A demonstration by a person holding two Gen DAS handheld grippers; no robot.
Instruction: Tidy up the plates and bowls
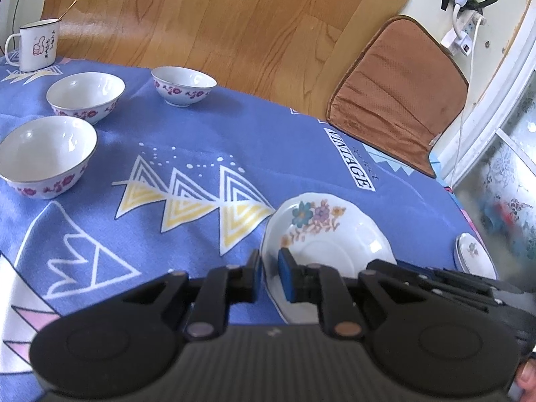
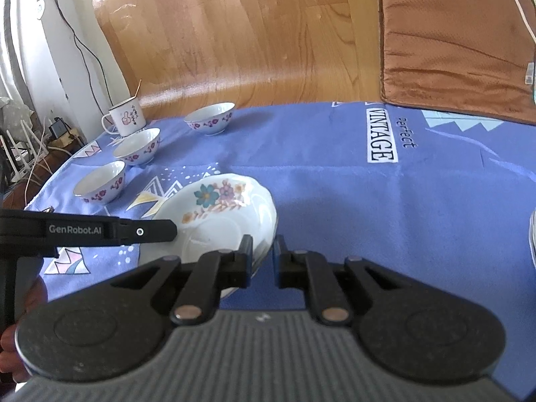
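A round table draped in a blue cloth [image 1: 207, 134] printed with yellow triangles and the word "VINTAGE" stands on a wood-plank floor [image 1: 217, 16], with a brown-cushioned chair [image 1: 398, 97] drawn up at its far edge and a power strip with white cables [image 1: 464, 30] against the wall behind.

Three white bowls with purple flowers sit apart at the table's left: the nearest bowl [image 1: 47, 155], a middle bowl [image 1: 85, 95] and a far bowl [image 1: 182, 83]. Beyond them stands an enamel mug [image 1: 37, 43] with a thin stick leaning out of it.

A floral plate [image 1: 330, 234] lies tilted on the cloth near the front. The left gripper [image 1: 269, 273] is clenched on its left rim, blue pads either side of the edge. The right gripper [image 2: 263, 258] is drawn nearly closed on the plate's right rim, which passes between its fingers. A second small plate [image 1: 474, 256] shows at the table's right edge, partly hidden behind the right-hand tool.

A person's fingers [image 1: 527, 378] wrap the handle at lower right.
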